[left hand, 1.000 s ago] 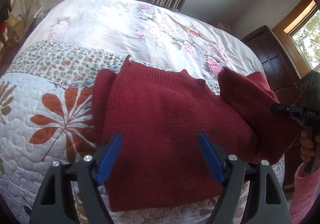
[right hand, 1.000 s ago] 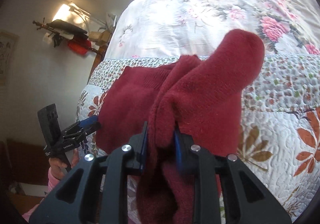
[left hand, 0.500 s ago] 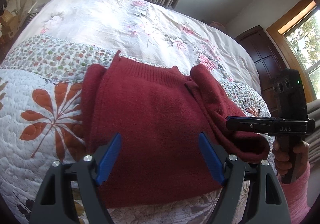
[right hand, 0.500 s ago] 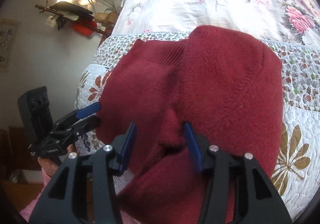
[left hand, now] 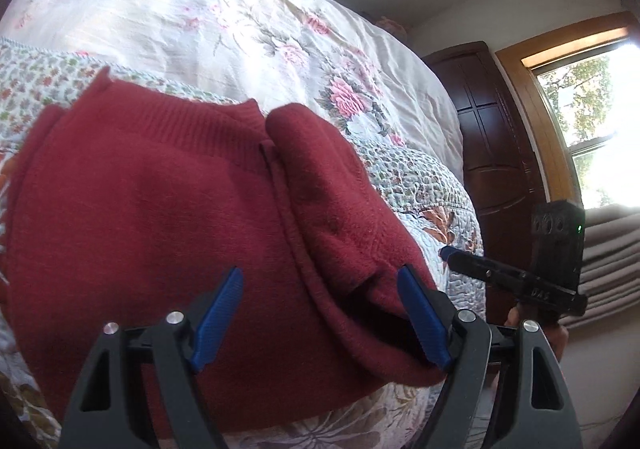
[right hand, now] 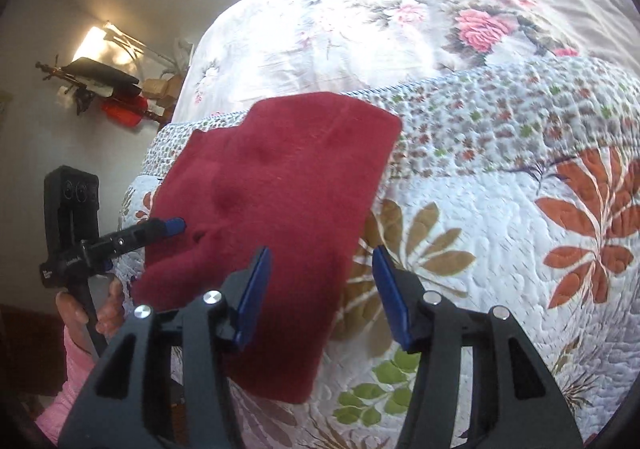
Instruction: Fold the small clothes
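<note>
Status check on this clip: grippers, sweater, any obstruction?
Left gripper open, empty, over sweater. Right gripper open, empty, at sweater's right edge. Red sweater lies folded on quilt, right side laid over. Nothing in the way.

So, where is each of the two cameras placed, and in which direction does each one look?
Left wrist: sits on the left gripper, looks forward over the red sweater on the quilted bed toward a window; its open fingers show, plus the right gripper and the hand holding it.
Right wrist: sits on the right gripper, looks across the bed toward a wall shelf; its open fingers show, plus the left gripper, a hand and a pink sleeve.
Both views share the sweater, the bed and the opposite gripper.
</note>
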